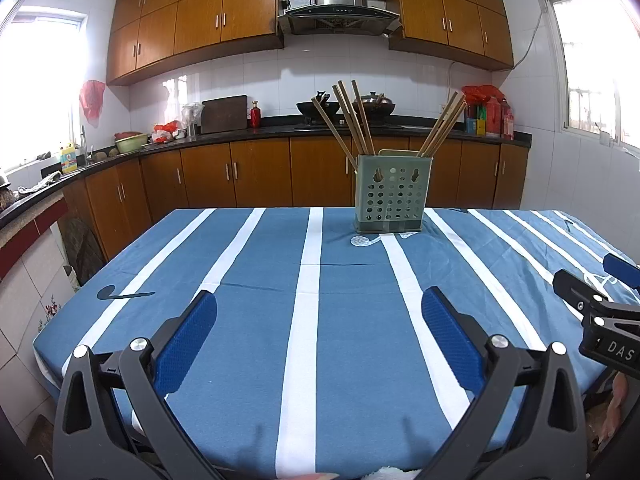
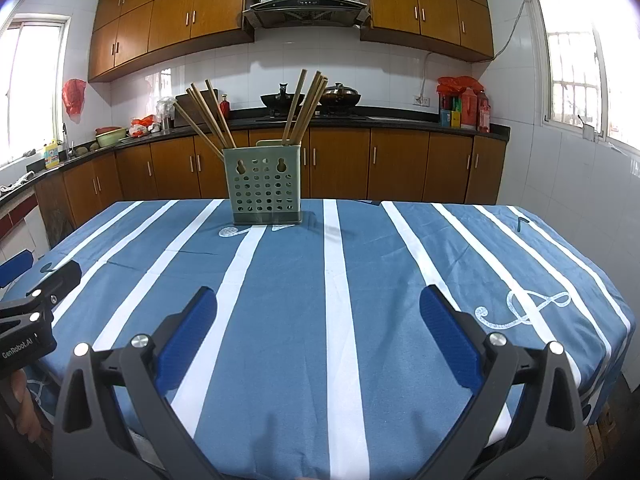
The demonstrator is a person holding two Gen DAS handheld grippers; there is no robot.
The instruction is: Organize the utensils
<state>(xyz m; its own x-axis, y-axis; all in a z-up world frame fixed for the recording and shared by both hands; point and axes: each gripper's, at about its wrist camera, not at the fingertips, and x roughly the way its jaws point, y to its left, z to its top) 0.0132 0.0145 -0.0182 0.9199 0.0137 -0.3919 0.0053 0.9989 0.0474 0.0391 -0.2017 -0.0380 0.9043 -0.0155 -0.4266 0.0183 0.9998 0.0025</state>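
Kitchen w/ wood-veneer cabinets & white tile; windows blown out, nothing legible thru glass. Table's blue cloth w/ white stripes covers the whole top, near edge cut off by frame. Steel range hood above two dark woks, detail too small to read. At table's far side stands a pale green perforated plastic utensil holder, upright, two keyhole slots up top; bundles of wooden chopsticks lean out of it left & right, lower ends hidden inside. Left gripper hovers over the near cloth, blue ribbed pads spread wide, nothing between. Right gripper likewise spread & empty; its side, seen from left cam, reads "DAS", rest cut off. Left unit's side in right cam reads "GenRobot.AI".
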